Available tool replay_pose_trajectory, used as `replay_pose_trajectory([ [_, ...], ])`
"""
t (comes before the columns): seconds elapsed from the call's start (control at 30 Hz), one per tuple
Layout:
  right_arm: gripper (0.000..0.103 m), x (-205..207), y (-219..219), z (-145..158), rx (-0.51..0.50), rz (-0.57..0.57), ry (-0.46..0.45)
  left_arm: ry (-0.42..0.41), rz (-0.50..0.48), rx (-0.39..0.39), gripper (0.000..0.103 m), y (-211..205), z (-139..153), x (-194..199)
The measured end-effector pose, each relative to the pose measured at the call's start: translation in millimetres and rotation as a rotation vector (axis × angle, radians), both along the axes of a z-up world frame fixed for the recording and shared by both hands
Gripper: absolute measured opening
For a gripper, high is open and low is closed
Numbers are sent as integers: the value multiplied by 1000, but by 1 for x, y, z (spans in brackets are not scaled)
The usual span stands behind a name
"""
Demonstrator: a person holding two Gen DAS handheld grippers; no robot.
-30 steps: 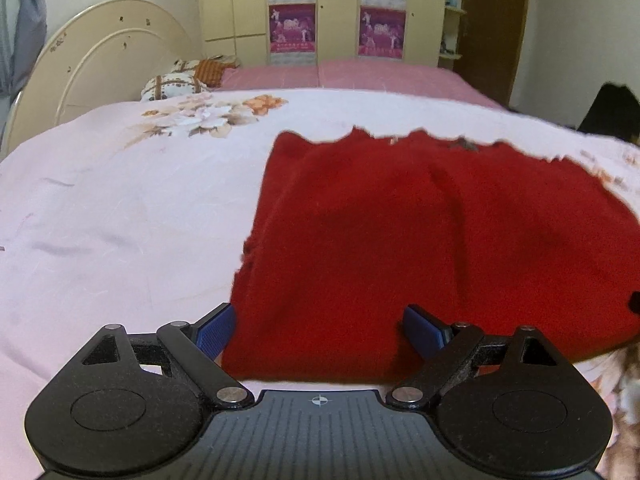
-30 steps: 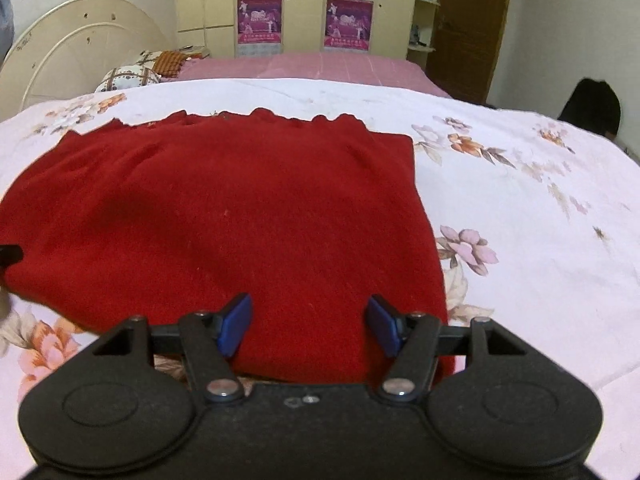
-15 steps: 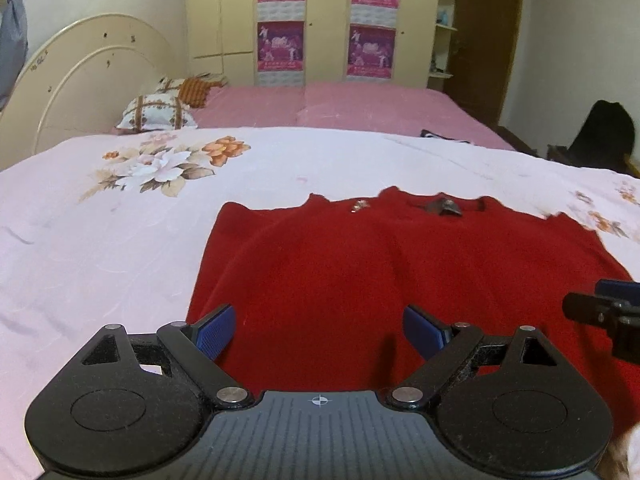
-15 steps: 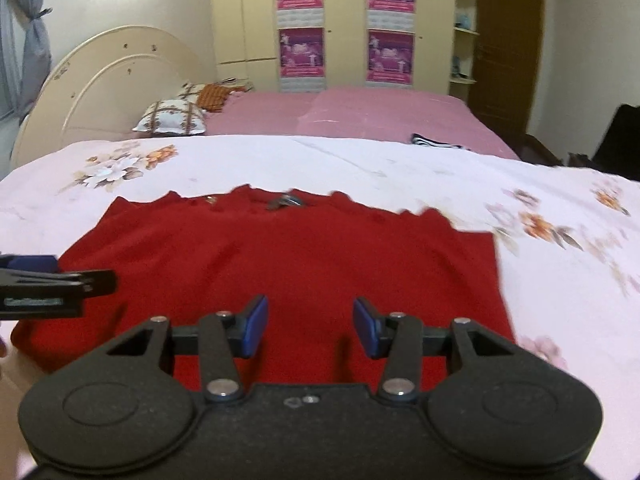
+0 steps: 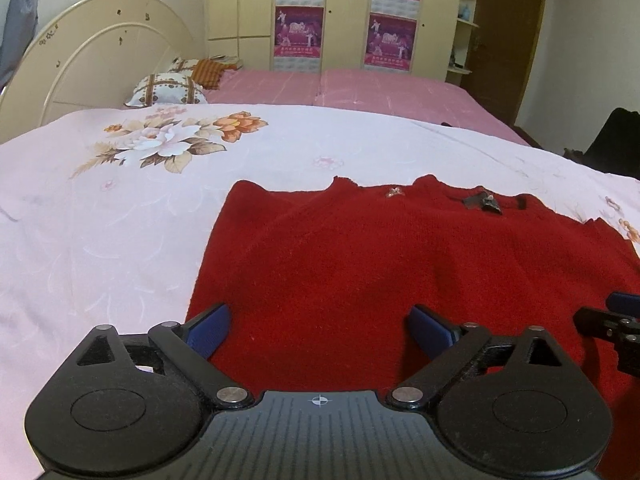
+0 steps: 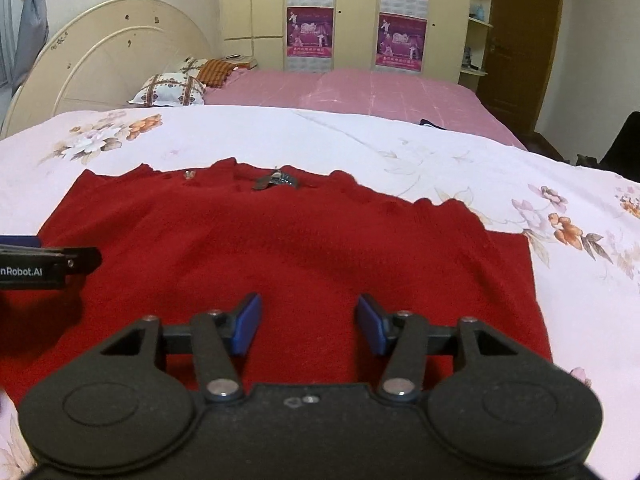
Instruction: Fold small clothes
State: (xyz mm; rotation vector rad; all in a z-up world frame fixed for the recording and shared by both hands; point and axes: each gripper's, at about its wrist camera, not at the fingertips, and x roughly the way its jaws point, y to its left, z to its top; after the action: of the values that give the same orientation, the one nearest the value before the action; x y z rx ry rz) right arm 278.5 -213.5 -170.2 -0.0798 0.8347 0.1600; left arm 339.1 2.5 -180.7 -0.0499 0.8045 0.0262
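A red knitted sweater [image 5: 380,264] lies flat on the floral bedsheet [image 5: 100,220], its neckline with a dark tag at the far side. It also shows in the right wrist view [image 6: 288,248]. My left gripper [image 5: 318,330] is open and empty, held above the sweater's near left part. My right gripper [image 6: 308,324] is open and empty, above the near middle of the sweater. The right gripper's finger shows at the right edge of the left view [image 5: 612,320]. The left gripper's finger shows at the left edge of the right view [image 6: 44,264].
A cream headboard [image 5: 100,64] and pillows [image 5: 168,90] stand at the back left. A pink bed [image 5: 360,88] lies behind, before a wardrobe with posters [image 5: 340,12]. A brown door [image 6: 520,48] and a dark object [image 5: 616,140] are at the right.
Both grippers rose and pulled back from the sweater's near edge, so the whole sweater and room show. Each gripper now sees the other's finger. The right jaws narrowed a little.
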Motion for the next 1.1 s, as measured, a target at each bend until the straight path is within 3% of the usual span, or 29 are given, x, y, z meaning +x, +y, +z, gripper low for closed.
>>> replay_pose_trajectory([
  [0.33, 53, -4, 7, 15, 37, -27, -15, 5, -5, 15, 96, -1, 3, -1],
  [0.43, 54, -1, 11, 8, -32, -36, 8, 10, -8, 17, 96, -1, 4, -1],
  [0.8, 55, -18, 1, 17, 49, -87, 8, 5, -34, 45, 96, -3, 13, -22],
  [1.0, 61, -21, 13, 11, 0, -57, 44, 23, -35, 59, 96, 0, 13, -28],
  [1.1, 61, -25, 11, 16, 33, -64, 33, 21, -31, 35, 96, 4, 19, -35],
])
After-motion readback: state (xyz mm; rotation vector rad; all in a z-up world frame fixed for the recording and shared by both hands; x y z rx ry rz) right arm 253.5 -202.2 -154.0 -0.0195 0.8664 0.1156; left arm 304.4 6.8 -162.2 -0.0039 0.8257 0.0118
